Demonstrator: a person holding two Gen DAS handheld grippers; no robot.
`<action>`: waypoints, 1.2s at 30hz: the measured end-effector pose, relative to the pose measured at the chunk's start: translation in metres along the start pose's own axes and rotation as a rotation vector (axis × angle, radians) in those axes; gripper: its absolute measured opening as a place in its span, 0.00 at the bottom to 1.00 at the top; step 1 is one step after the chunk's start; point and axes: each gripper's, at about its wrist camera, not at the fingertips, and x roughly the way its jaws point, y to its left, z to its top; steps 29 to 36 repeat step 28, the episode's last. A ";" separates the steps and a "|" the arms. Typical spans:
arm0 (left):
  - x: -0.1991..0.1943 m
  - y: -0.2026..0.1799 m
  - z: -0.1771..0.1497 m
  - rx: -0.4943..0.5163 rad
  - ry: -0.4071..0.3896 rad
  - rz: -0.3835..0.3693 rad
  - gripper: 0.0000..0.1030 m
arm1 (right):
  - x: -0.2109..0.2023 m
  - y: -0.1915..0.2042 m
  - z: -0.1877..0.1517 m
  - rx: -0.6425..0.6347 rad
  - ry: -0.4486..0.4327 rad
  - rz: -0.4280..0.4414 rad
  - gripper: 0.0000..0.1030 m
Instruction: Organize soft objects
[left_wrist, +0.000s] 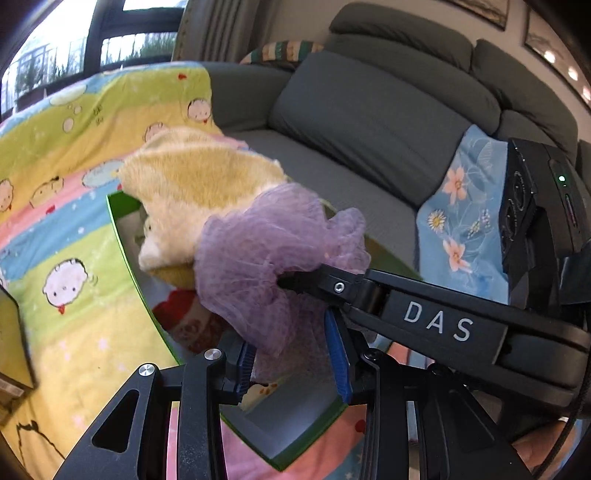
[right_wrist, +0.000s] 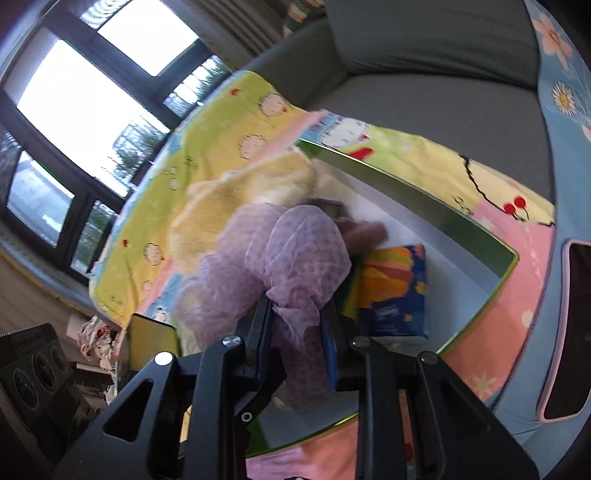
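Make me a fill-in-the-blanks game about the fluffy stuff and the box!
1. The right tongs are pinching a ____ mesh puff.
2. The box has a ____ rim.
3. The furry toy sticking out of the box is ____.
4. The box sits on a cartoon blanket spread over a grey ____.

Missing words: purple; green; yellow; sofa

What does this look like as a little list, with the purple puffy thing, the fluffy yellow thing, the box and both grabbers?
purple mesh pouf: over the box, pinched by right gripper
left gripper: open, pouf between its fingers
yellow plush: lying over the box's far corner
green box: open, on the cartoon blanket
colourful packet: inside the box
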 end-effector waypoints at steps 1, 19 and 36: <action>0.003 0.001 -0.001 -0.010 0.006 0.000 0.35 | 0.002 -0.002 0.000 0.001 0.003 -0.010 0.25; -0.062 -0.004 -0.001 -0.011 -0.111 0.108 0.83 | -0.059 0.023 -0.002 -0.128 -0.187 -0.020 0.91; -0.077 0.006 -0.007 -0.032 -0.120 0.146 0.85 | -0.065 0.038 -0.009 -0.185 -0.219 -0.088 0.98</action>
